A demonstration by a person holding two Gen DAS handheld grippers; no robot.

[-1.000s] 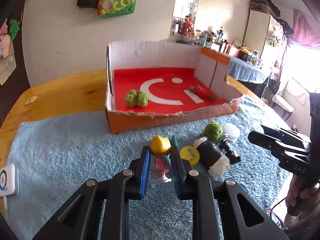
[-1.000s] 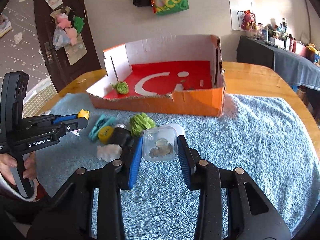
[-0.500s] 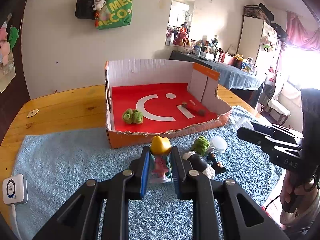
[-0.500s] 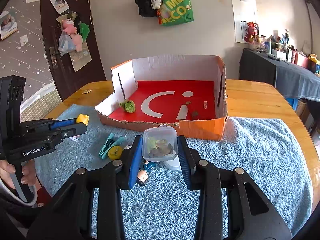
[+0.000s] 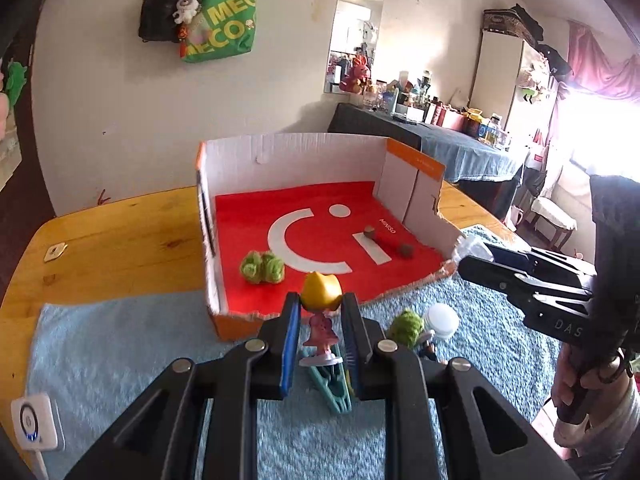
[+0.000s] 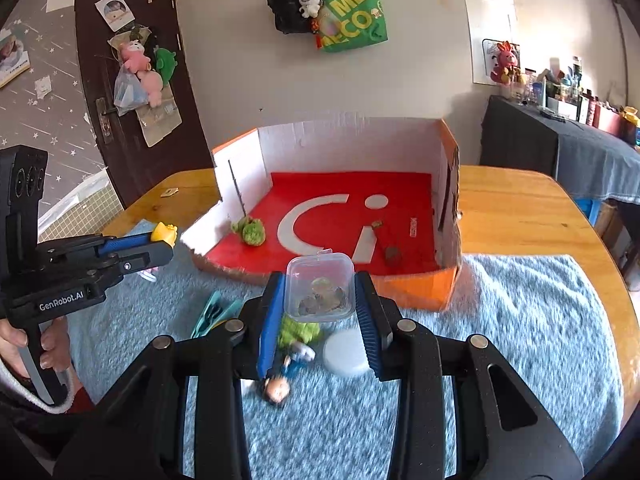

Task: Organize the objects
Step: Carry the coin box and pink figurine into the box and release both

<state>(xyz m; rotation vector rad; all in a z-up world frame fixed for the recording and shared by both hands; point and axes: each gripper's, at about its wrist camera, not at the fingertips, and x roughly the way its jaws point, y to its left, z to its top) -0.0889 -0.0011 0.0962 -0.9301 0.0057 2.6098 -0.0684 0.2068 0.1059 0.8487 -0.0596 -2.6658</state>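
Two handheld grippers hover over a blue towel [image 6: 520, 320] spread on a wooden table [image 6: 520, 208].

The left gripper [image 5: 320, 320] is clamped on a small figurine [image 5: 320, 300] with a yellow head and a pink body on a round white base. The figurine sits upright between the blue pads, clear of the towel.

The right gripper [image 6: 320, 300] is clamped on a small clear plastic box [image 6: 320, 288] with a hinged lid. Small round pieces lie inside; what they are cannot be told. The box is lifted above the towel.

On the towel below the grippers, near its front edge, lie loose things. A teal clip [image 6: 212, 312] lies under the left gripper. A toy figure in blue [image 6: 280, 380] lies on its back beside a fuzzy green ball [image 6: 300, 330]. A round white lid [image 6: 346, 354] rests just to the right of them.

Past these, toward the far edge of the towel, stands an open cardboard box [image 6: 416, 288] with orange outer walls, white inner walls and a red floor bearing a white smiley mark. Its near wall is torn low. Another fuzzy green piece [image 6: 250, 232] lies near the box's left wall. Two small dark lumps [image 6: 394, 256] lie toward its right wall.

A person's hand [image 6: 24, 344] grips the left gripper's handle.

On the far wall hang a green tote bag [image 6: 352, 20] and a black bag [image 6: 288, 4].
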